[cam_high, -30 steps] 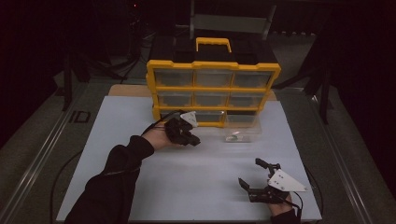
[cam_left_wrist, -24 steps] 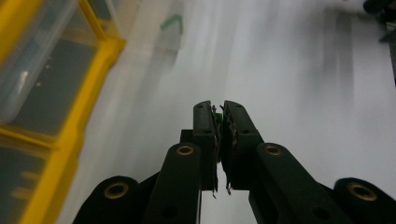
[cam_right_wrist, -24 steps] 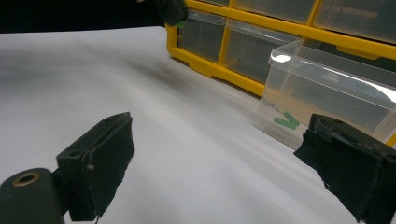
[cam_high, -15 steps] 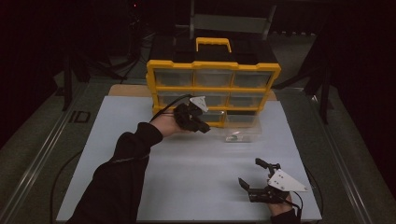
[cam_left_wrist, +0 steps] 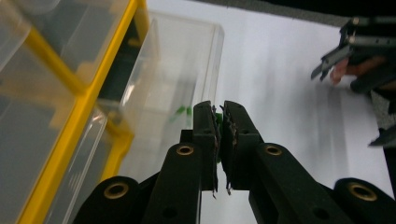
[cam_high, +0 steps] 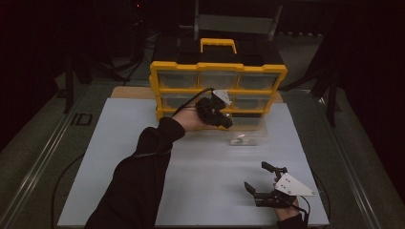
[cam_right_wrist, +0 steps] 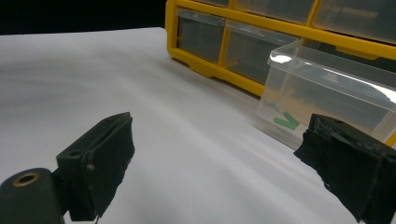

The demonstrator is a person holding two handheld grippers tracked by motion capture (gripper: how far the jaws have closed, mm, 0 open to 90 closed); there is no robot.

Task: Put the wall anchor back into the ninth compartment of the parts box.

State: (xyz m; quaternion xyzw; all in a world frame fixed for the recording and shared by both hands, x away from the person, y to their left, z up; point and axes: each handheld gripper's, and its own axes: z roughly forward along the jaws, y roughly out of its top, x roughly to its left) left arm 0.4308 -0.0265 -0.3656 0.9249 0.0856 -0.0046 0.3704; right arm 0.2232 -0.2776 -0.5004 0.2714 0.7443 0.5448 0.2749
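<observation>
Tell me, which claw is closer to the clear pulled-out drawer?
The left. The left claw hovers right at the clear drawer, its jaws pressed together on something small and green. The right claw sits well short of it, jaws open.

A: What blocks the far side?
B: The yellow organizer (cam_high: 218, 90) stands across the far edge of the white mat (cam_high: 143, 143), its pulled-out clear drawer (cam_high: 247, 131) jutting forward.

A: Where is open passage?
B: The bare mat between that drawer and the right gripper (cam_high: 262, 183), and its whole left half.

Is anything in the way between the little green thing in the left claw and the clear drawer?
Nothing visible. The left claw pinches the green piece above the open clear drawer, whose top is uncovered.
</observation>
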